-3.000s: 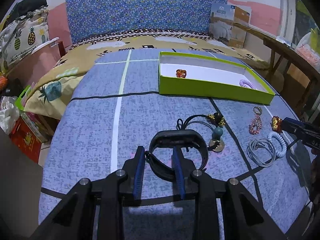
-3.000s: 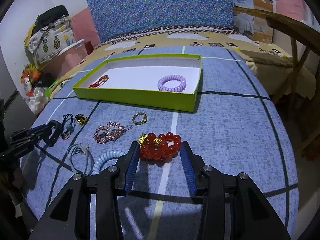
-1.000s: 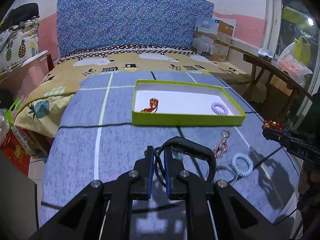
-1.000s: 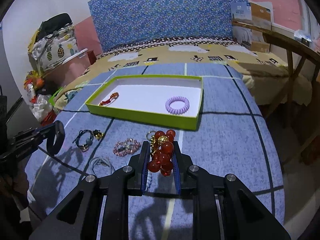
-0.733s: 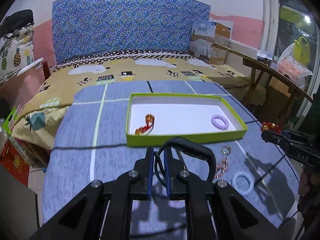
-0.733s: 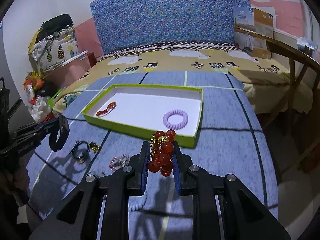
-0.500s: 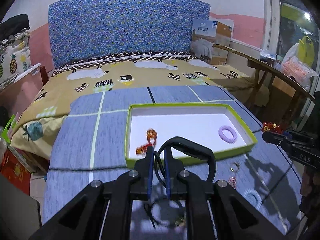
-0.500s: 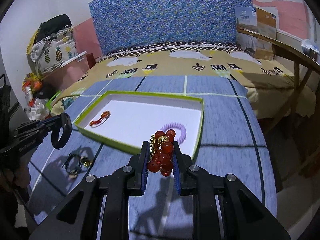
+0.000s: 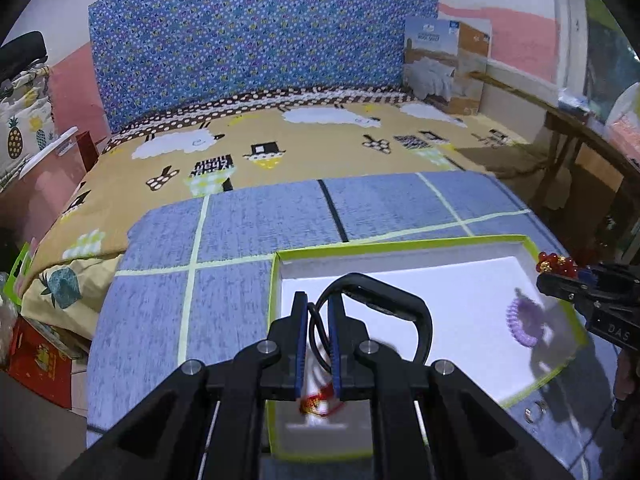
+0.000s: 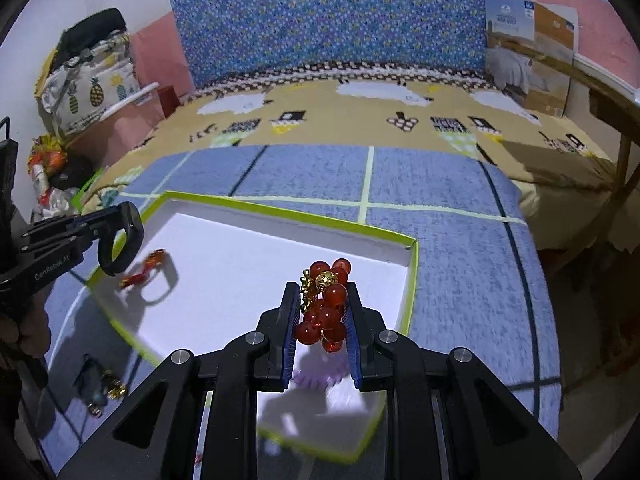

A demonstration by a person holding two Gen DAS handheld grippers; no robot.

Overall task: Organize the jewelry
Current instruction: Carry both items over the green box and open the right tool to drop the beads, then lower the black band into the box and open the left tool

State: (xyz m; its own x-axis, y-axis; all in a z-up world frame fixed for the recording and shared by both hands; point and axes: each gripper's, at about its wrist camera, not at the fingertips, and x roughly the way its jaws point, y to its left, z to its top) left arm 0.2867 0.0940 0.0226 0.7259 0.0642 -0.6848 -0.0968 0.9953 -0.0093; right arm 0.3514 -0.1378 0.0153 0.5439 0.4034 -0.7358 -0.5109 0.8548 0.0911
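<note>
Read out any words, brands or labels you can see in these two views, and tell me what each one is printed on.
"CenRobot.AI": white lettering on the side of the left tongs, right wrist view.
"DAS": partial white lettering on the side of the right tongs, left wrist view; the rest is cut off.
Printing on the cardboard box by the headboard: too small and blurred to read in both views.

free: white floor mid-box (image 10: pixel 240 280) | blocked: purple coil tie (image 9: pixel 524 322), red charm (image 10: pixel 142 272)
</note>
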